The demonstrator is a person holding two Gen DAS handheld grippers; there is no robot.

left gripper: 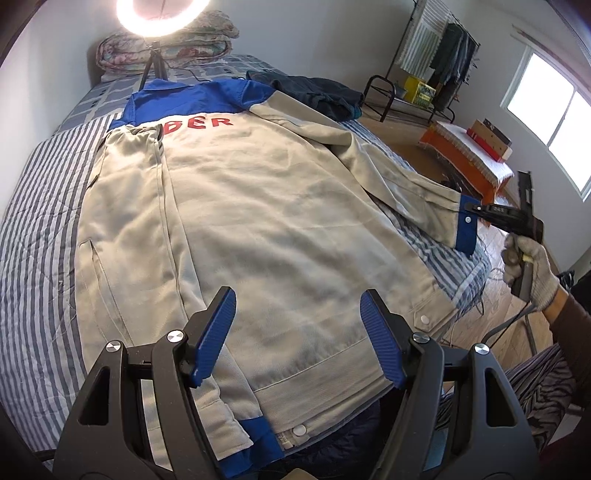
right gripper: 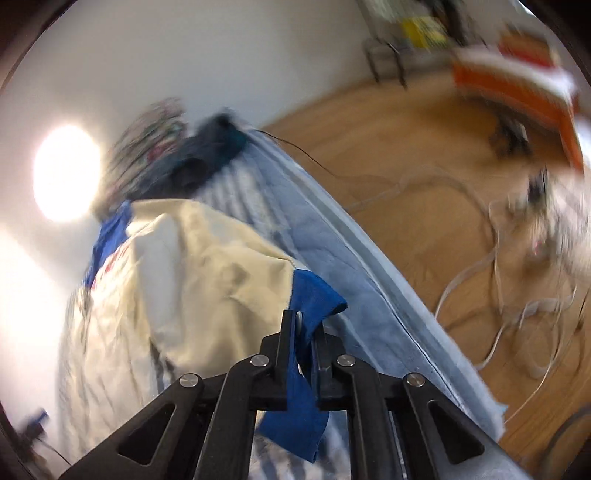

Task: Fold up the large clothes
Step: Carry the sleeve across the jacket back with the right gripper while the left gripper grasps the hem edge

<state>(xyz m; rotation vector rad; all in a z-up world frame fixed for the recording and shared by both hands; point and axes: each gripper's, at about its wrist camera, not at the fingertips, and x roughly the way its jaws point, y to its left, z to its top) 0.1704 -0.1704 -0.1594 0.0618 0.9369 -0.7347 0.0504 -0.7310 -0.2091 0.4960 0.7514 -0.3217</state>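
Striped bed carries the jacket back-up; right tool clamps the blue cuff, left tool gapes empty; swing the sleeve across flat, keeping the cuff taut.

Two fisheye wrist views, both angled down over the bed.

Left wrist: set behind its own fingers at the frame's bottom, looking along the whole jacket toward the ring light at top, from fairly close above the hem. Right wrist: blurred, very near the blue cuff, facing along the bed's edge with floor at right. Shared: jacket, bed, ring light, orange-draped bench.
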